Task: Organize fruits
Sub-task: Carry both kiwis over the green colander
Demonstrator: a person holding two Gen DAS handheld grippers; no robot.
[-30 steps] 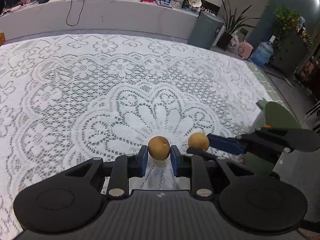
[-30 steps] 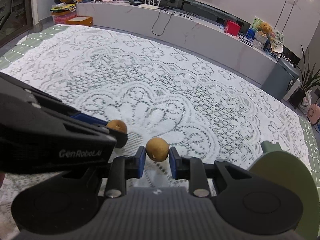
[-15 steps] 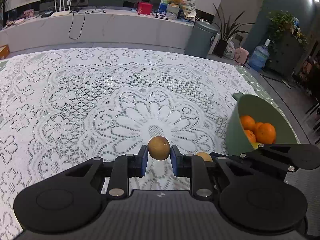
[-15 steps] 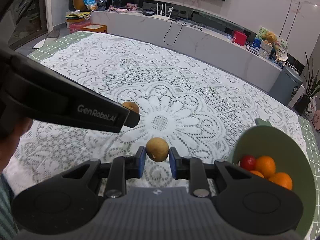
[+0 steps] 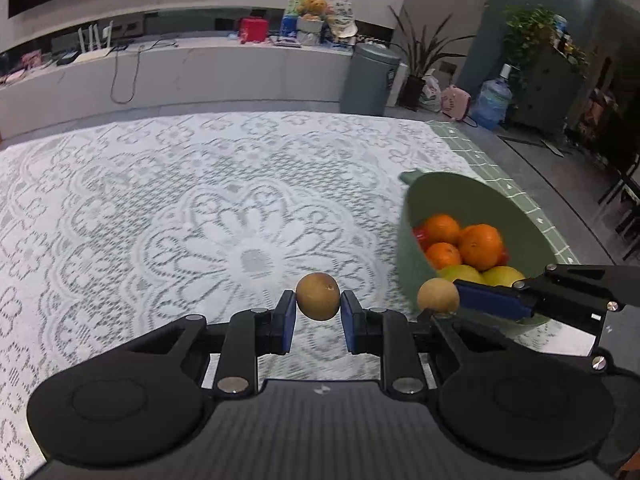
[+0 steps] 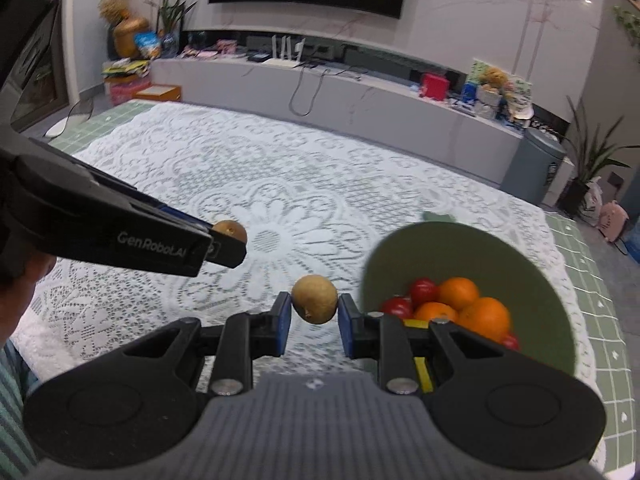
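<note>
Brown fruit rode above the lace cloth (image 5: 160, 200), one pinched in each gripper.
Left gripper (image 5: 318, 312) held a fruit (image 5: 318, 296); right gripper (image 6: 314, 316) held another fruit (image 6: 314, 299); both needed lowering into the green bowl (image 6: 460, 248) at the right.

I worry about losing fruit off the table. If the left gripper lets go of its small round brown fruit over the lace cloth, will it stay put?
Probably not: the small round brown fruit in the left gripper looks near-spherical, so it may roll. The white lace tablecloth looks flat and might slow it slightly. Releasing inside the green bowl seems safer.
</note>
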